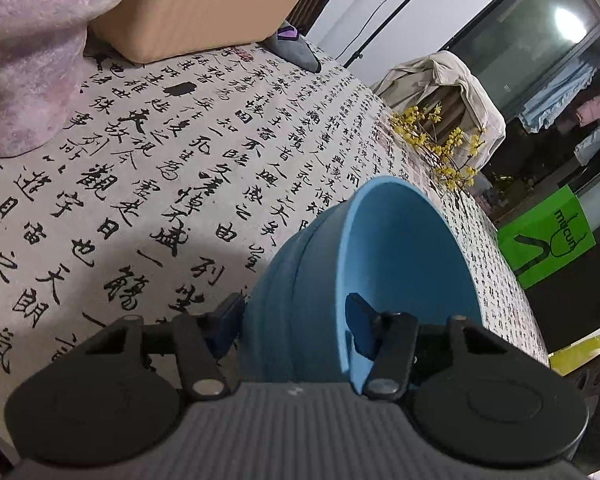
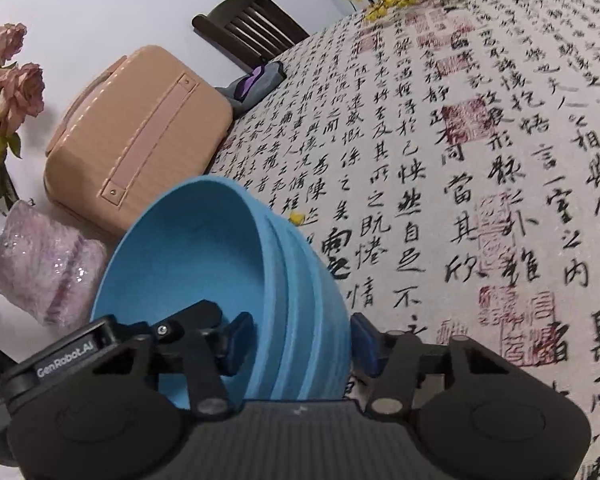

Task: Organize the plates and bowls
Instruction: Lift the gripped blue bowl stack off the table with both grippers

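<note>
My left gripper [image 1: 296, 326] straddles the wall of the stacked blue bowls [image 1: 356, 280]: one pad sits inside the bowl against the light inner surface, the other outside against the darker outer wall. Both pads appear to press on the wall, so I record it as clamped on the stack, though the outer pad's contact is partly hidden by the bowl's curve.

My right gripper [image 2: 300, 340] holds the opposite side of the same stack [image 2: 220, 264], with one pad inside the top bowl and one outside against the ribbed outer rims (at least three nested rims are visible in the right wrist view). Grip likewise closed on the wall.

The stack is tilted in both views, above the calligraphy tablecloth [image 1: 160, 168]; whether its base touches the cloth I cannot tell.

Elsewhere on the table: a peach-coloured case [image 2: 136, 136] behind the bowls, a pink glittery wrapped bundle [image 2: 44, 268] beside it, yellow flower sprigs [image 1: 444, 148] near the far edge.
</note>
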